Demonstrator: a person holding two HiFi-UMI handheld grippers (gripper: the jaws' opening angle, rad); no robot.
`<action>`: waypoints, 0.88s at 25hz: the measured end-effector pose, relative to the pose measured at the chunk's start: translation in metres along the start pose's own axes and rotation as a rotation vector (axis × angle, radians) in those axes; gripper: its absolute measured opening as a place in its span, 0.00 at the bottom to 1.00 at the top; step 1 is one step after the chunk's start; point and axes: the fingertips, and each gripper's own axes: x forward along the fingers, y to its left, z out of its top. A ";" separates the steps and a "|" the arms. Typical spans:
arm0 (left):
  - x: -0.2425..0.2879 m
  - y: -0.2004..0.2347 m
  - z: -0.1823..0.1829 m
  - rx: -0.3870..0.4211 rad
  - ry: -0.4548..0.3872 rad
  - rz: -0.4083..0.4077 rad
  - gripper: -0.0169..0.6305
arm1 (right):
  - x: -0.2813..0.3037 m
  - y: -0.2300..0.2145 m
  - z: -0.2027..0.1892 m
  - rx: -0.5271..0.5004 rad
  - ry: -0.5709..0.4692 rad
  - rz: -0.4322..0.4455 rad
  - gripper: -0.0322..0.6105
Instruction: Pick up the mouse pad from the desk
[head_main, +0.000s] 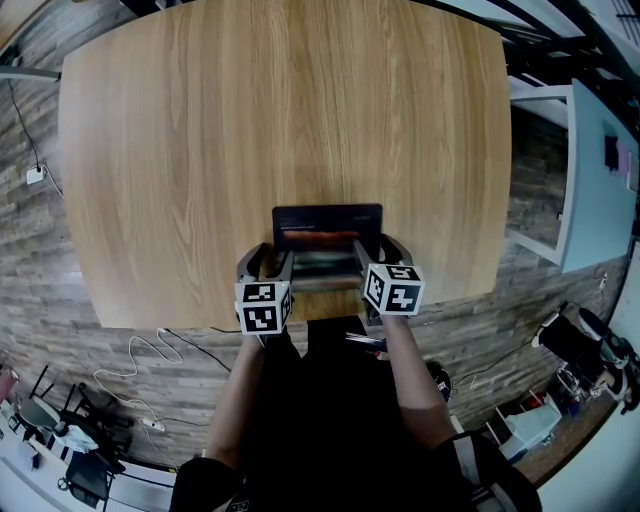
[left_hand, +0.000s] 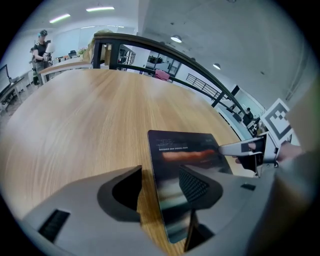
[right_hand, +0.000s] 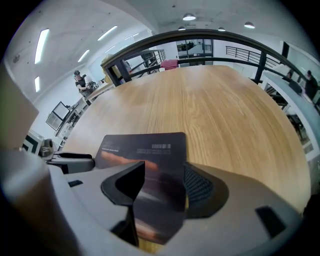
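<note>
The mouse pad (head_main: 327, 225) lies flat at the near edge of the desk (head_main: 250, 120), midway along it; the left gripper (head_main: 268, 262) and right gripper (head_main: 378, 250) flank it, each with jaws spread astride one side edge and neither clamped. Presumably that is to take both sides at once; the rest of the desk shows only wood, so lifting looks unobstructed.

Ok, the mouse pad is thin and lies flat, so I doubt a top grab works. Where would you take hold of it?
Probably its near edge, by the two near corners, coming in low from the person's side. The mouse pad lies flat, close to the front edge of the desk, so that edge can likely be pinched there.
</note>
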 end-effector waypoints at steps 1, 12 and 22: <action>0.000 -0.001 0.000 0.000 0.002 -0.005 0.38 | 0.000 -0.004 -0.001 0.008 0.002 -0.005 0.41; 0.003 -0.015 -0.005 0.011 0.009 -0.017 0.38 | 0.006 -0.003 -0.008 0.013 0.029 0.010 0.41; 0.005 -0.021 -0.006 0.038 0.013 -0.013 0.39 | 0.008 0.011 -0.009 0.002 0.035 0.041 0.41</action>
